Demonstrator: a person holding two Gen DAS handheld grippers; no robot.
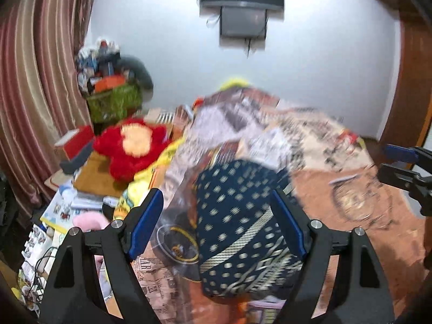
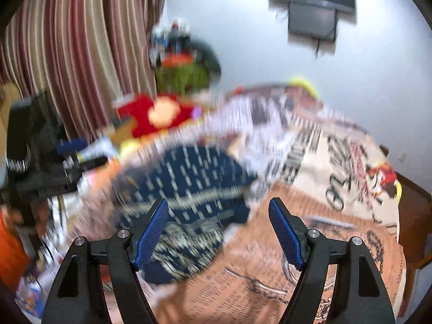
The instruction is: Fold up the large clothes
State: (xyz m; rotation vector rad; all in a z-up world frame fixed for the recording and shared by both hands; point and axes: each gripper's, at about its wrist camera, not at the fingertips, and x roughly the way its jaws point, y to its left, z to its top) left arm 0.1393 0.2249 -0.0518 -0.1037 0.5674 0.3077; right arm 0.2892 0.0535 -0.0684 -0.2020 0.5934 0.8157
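- Risk of unfolding is judged the main danger: the navy patterned cloth (image 1: 237, 226) lies as a folded bundle on the bed (image 1: 359, 216), near its front edge, and a claw finger dragged across the top layer could pull the fold open.
- Slippage toward the cluttered left edge of the bed, where a red plush toy (image 1: 132, 145) sits, is judged possible if the bundle is nudged sideways.
- Both views are blurred, so the fine edges of the fold cannot be told.
- Left claw (image 1: 216, 224): its fingers are spread wide and nothing is held; the cloth is seen between them, but no pad is seen pressing on it.
- Right claw (image 2: 217, 235): its fingers are likewise held apart and empty, above the printed bedcover (image 2: 337, 162) just beside the cloth's right edge.
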